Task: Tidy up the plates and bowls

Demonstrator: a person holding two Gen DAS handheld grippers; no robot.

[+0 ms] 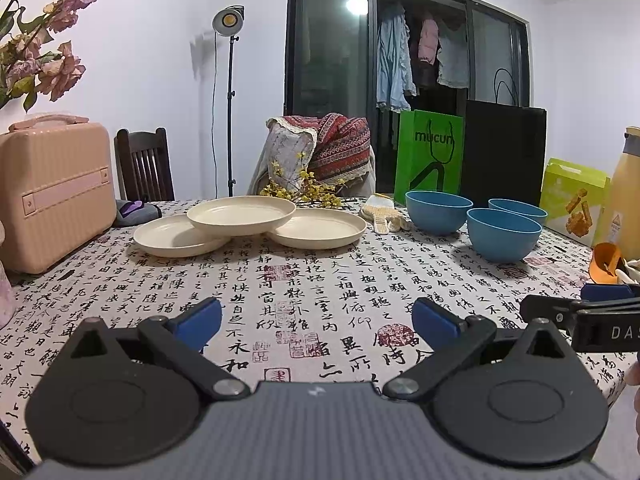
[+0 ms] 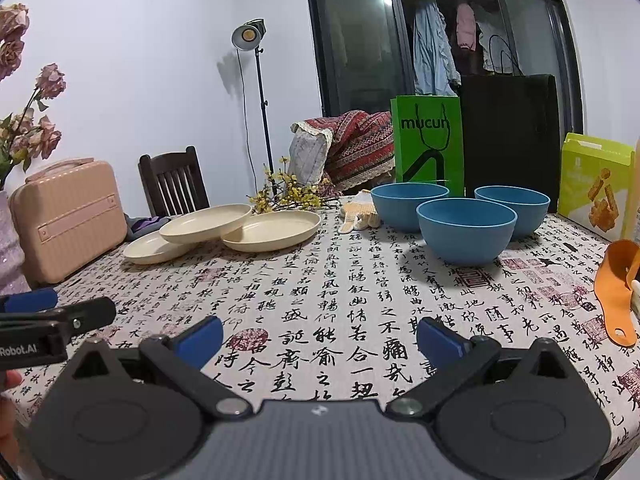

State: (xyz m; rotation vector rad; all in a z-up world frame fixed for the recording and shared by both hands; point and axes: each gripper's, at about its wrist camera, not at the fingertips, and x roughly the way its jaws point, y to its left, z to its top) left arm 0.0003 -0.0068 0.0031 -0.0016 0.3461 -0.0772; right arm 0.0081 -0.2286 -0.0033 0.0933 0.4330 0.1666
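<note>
Both grippers, left gripper (image 1: pixel 316 322) and right gripper (image 2: pixel 318 338), gape empty; pinch your eleven-o'clock top plate (image 1: pixel 241 215)'s stiff, light, likely slippery rim.

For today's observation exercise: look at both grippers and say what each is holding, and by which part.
Nothing is held. The left gripper and right gripper both have open jaws over the calligraphy-print tablecloth, apart from the cream plates and blue bowls.

My two wrist views sit low over near edge of surface (image 1: pixel 320 280), facing far window. Left claw (image 1: pixel 318 320) view centres cream plates (image 1: pixel 248 216); right claw (image 2: pixel 320 336) view sits nearer blue bowls (image 2: pixel 466 228). Both share plates, bowls, green bag (image 1: pixel 430 156).
</note>
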